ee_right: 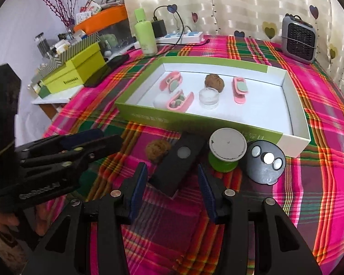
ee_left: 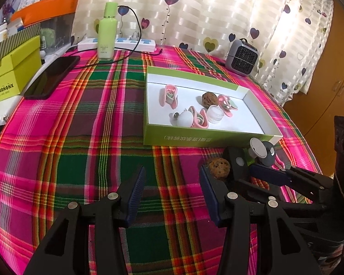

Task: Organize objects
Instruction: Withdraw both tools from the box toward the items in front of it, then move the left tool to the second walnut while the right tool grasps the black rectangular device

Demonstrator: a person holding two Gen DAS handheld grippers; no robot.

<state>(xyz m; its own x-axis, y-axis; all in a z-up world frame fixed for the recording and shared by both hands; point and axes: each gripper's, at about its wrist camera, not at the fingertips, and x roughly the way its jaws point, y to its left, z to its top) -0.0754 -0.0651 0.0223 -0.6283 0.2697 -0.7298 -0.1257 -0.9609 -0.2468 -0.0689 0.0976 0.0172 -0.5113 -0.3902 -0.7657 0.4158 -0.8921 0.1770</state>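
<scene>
My right gripper hangs open low over the plaid cloth. The near end of a black block lies between its blue pads, with a gap on each side. Beside the block lie a walnut, a green spool with a white cap and a grey round piece with three white buttons. Behind them stands a green-rimmed white tray holding pink clips, another walnut and a clear jar. My left gripper is open over bare cloth, left of the loose walnut.
At the back are a green bottle, a power strip with cables and a small grey heater. A black phone and a yellow-green box sit at the left edge. A wooden cabinet stands at the right.
</scene>
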